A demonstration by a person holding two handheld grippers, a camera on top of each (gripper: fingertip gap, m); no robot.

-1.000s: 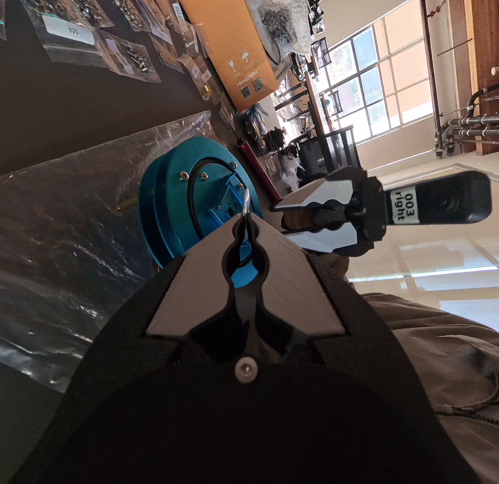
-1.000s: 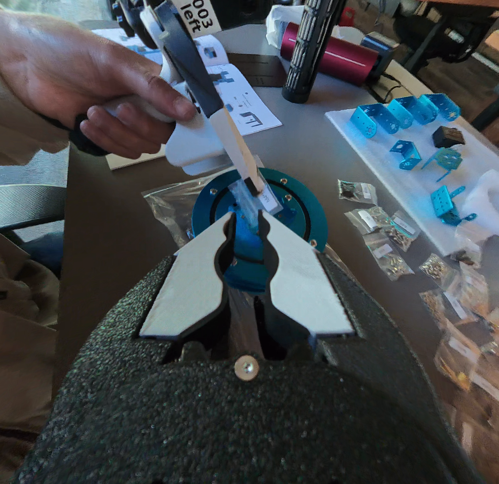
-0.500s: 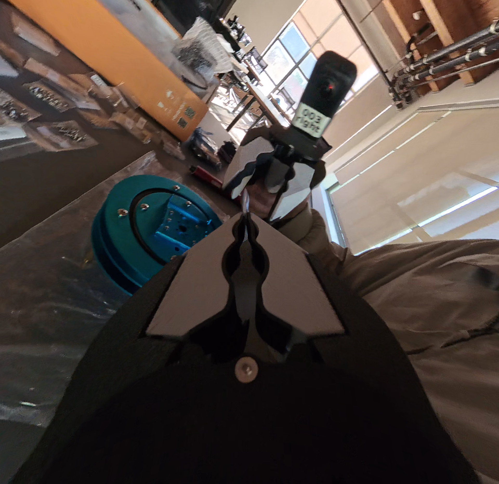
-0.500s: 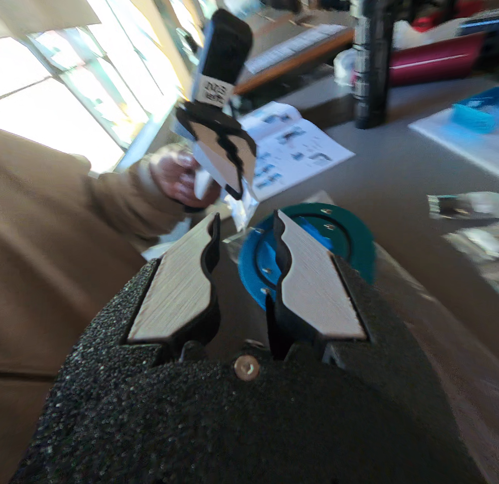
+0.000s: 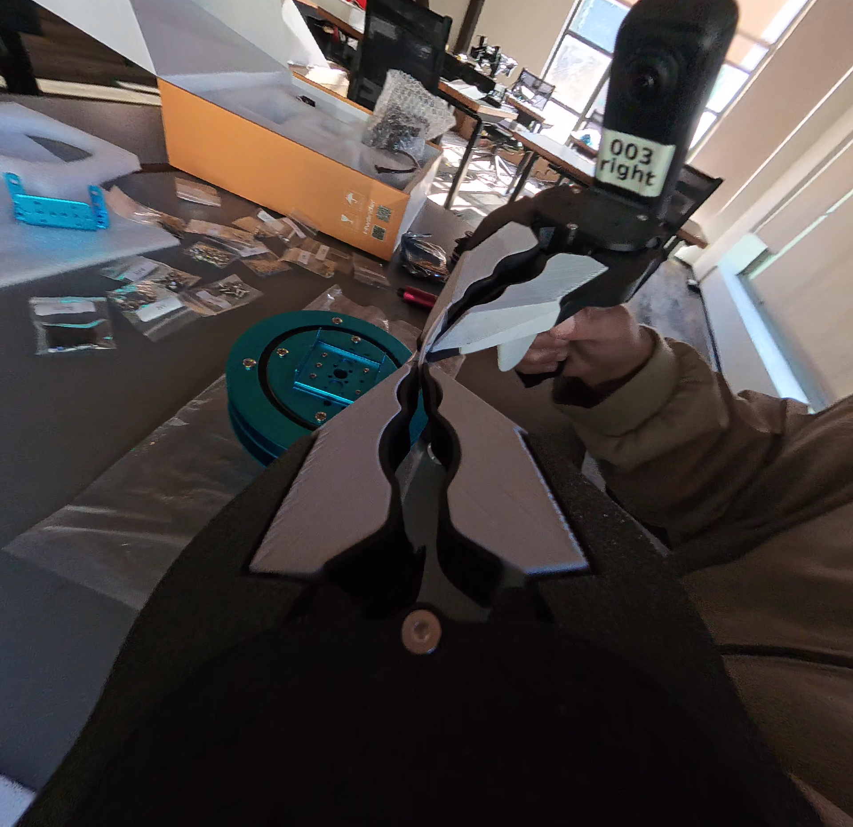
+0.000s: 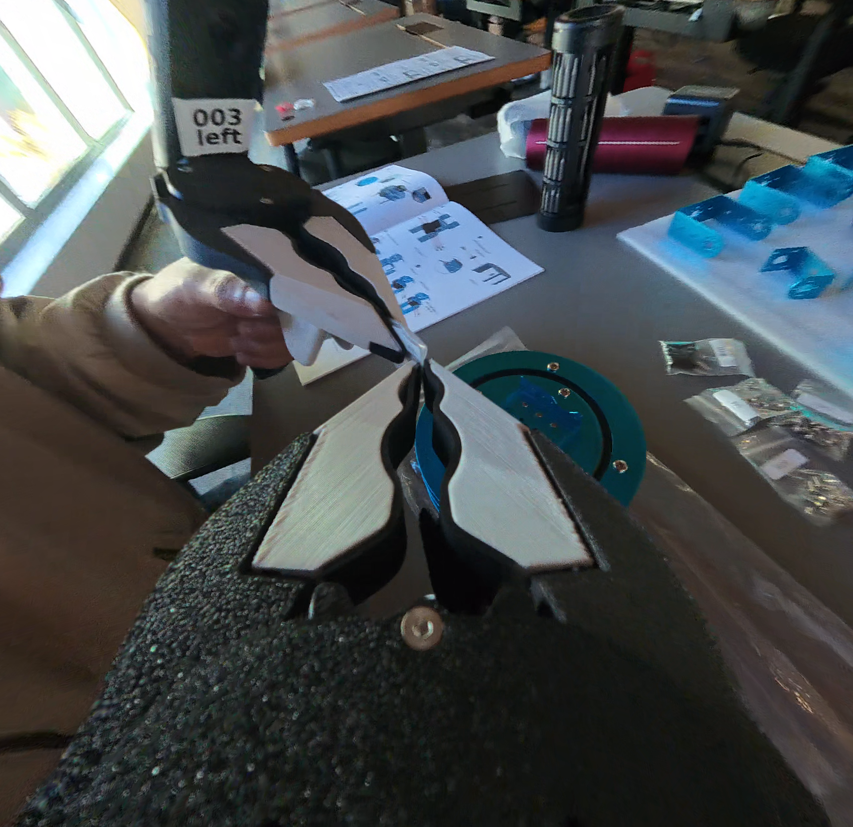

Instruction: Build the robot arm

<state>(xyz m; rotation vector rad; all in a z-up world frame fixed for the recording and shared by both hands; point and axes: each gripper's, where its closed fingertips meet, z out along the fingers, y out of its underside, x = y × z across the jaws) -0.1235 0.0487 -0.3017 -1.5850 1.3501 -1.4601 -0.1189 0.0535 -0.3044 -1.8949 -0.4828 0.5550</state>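
A small clear plastic bag (image 6: 412,345) is pinched tip to tip by the closed left gripper (image 5: 419,365) and the closed right gripper (image 6: 421,366). Both are held above a teal round disc (image 6: 591,389) on the desk (image 6: 600,306).

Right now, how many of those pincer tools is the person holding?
2. The left gripper and the right gripper face each other, tips meeting on a small clear bag near the teal disc. No others show.

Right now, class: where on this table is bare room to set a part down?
Bare table lies between the open booklet, the teal disc and the white foam sheet. It is crowded by the hardware bags beside that sheet.
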